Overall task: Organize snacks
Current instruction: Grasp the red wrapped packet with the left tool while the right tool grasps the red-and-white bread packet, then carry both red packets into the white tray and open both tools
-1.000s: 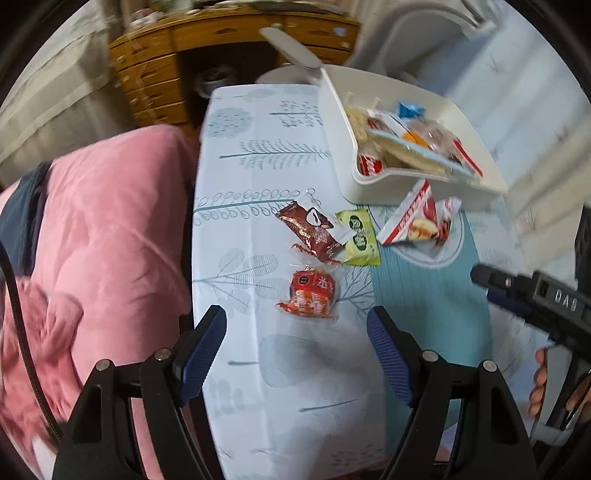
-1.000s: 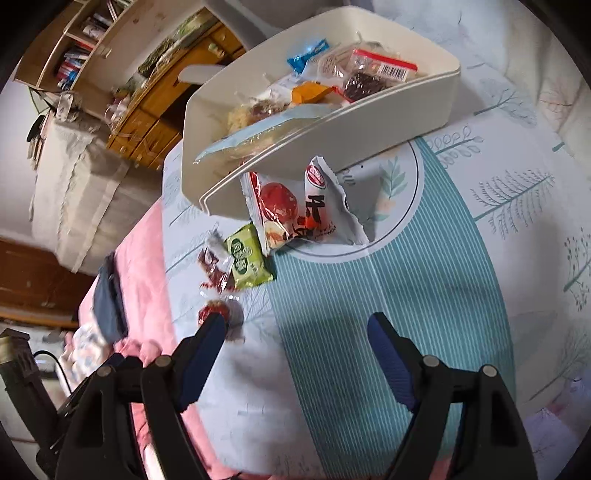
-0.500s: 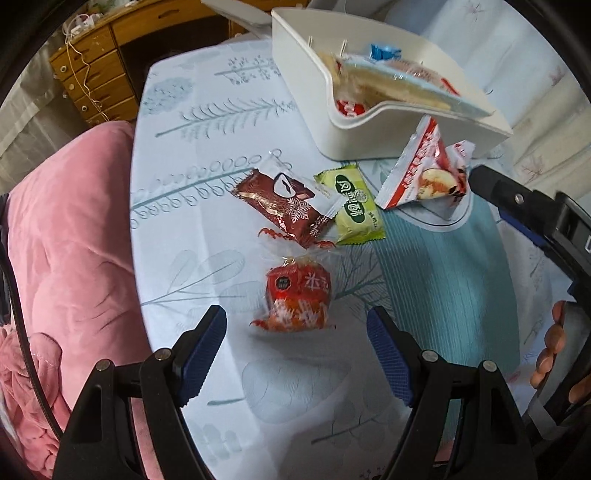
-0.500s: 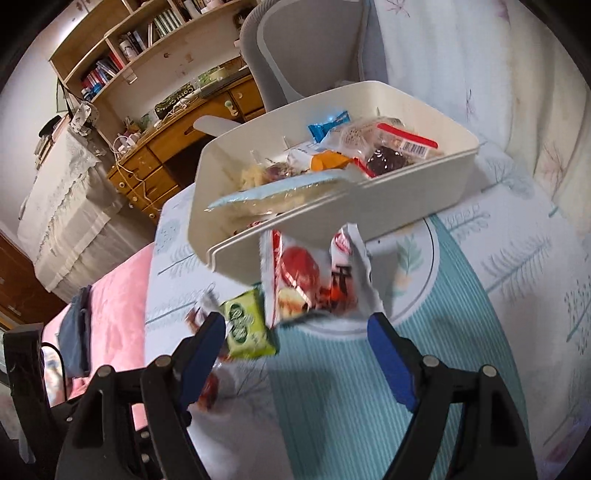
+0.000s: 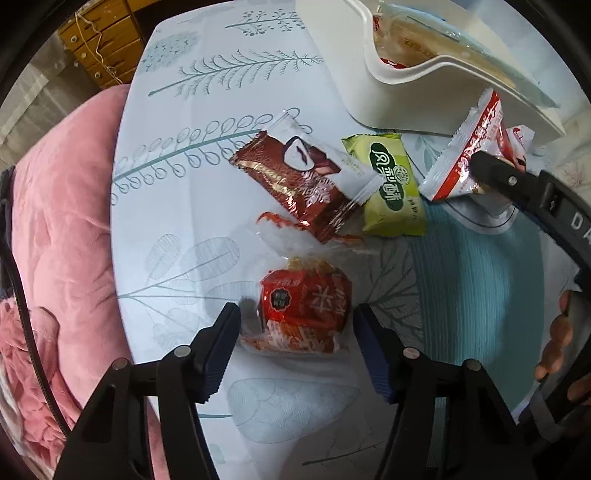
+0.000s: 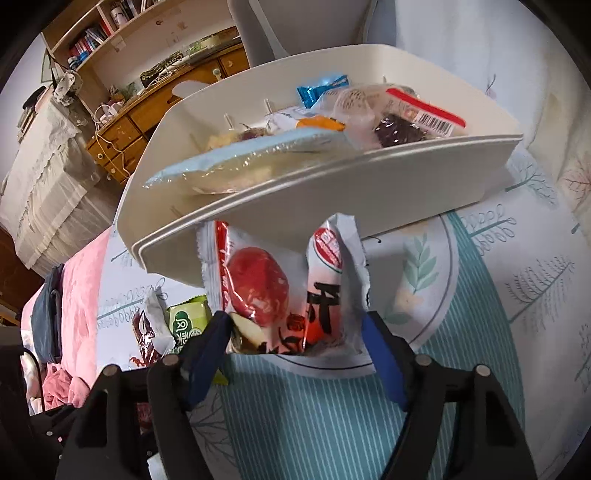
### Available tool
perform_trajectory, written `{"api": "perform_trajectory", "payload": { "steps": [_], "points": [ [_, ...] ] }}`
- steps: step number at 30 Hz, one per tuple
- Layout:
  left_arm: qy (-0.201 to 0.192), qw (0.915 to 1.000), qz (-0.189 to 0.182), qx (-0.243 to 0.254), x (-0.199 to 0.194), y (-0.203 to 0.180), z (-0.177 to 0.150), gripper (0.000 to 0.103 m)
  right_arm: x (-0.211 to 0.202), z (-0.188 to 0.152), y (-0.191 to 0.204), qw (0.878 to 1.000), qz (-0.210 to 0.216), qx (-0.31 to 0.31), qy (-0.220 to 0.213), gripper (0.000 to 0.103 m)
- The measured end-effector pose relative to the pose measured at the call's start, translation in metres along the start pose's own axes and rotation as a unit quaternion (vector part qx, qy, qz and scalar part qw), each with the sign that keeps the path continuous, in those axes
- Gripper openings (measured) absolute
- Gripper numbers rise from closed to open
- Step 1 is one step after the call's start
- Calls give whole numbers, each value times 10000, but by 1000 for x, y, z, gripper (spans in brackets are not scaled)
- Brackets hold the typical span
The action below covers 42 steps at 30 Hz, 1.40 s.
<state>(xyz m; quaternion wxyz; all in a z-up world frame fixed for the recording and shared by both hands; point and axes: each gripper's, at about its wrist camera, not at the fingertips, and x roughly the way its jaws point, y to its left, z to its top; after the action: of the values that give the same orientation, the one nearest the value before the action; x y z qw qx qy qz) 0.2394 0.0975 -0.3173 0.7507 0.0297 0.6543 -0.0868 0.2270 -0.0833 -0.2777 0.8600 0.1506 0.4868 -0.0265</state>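
Observation:
A red cake snack in a clear wrapper (image 5: 306, 306) lies on the patterned tablecloth (image 5: 207, 110). My left gripper (image 5: 297, 332) points down over it, jaws closing, one pad on each side of the wrapper and close to it. Beyond lie a brown chocolate packet (image 5: 295, 184) and a green packet (image 5: 391, 184). A red-and-white jujube packet (image 6: 280, 295) leans against the white tray (image 6: 332, 195), which holds several snacks. My right gripper (image 6: 295, 332) is closing around the packet's lower end, pads beside its edges. One right finger (image 5: 495, 171) shows in the left wrist view.
A pink blanket (image 5: 62, 240) borders the table's left edge. Wooden drawers (image 6: 122, 140) and a bookshelf (image 6: 96, 33) stand behind, with a grey chair (image 6: 295, 26) past the tray. A person's hand (image 5: 557, 339) holds the right gripper.
My left gripper has sunk onto the red cake snack and its jaws have narrowed. My right gripper has come forward to the jujube packet, jaws narrower too.

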Motion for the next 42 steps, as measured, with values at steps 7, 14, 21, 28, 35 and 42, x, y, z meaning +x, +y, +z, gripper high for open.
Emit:
{"api": "perform_trajectory", "payload": {
  "steps": [7, 14, 21, 28, 35, 42],
  "points": [
    [-33, 9999, -66, -78, 2, 0, 2, 52, 5, 6, 3, 9995, 109, -267, 102, 65],
    [106, 9996, -171, -215, 0, 6, -8, 48, 2, 3, 6, 9985, 227, -258, 418, 60],
    [173, 9990, -279, -292, -14, 19, -34, 48, -19, -16, 11, 9967, 345, -38, 732, 60],
    [281, 9988, -315, -233, -44, 34, -61, 49, -61, -47, 23, 9950, 669, -92, 741, 60],
    [254, 9987, -350, -267, -86, 37, -72, 49, -103, -69, 40, 9888, 1217, -545, 671, 60],
    [-144, 9983, -373, -435, -142, 24, -59, 49, -135, -53, 51, 9803, 1560, -1128, 432, 61]
  ]
}}
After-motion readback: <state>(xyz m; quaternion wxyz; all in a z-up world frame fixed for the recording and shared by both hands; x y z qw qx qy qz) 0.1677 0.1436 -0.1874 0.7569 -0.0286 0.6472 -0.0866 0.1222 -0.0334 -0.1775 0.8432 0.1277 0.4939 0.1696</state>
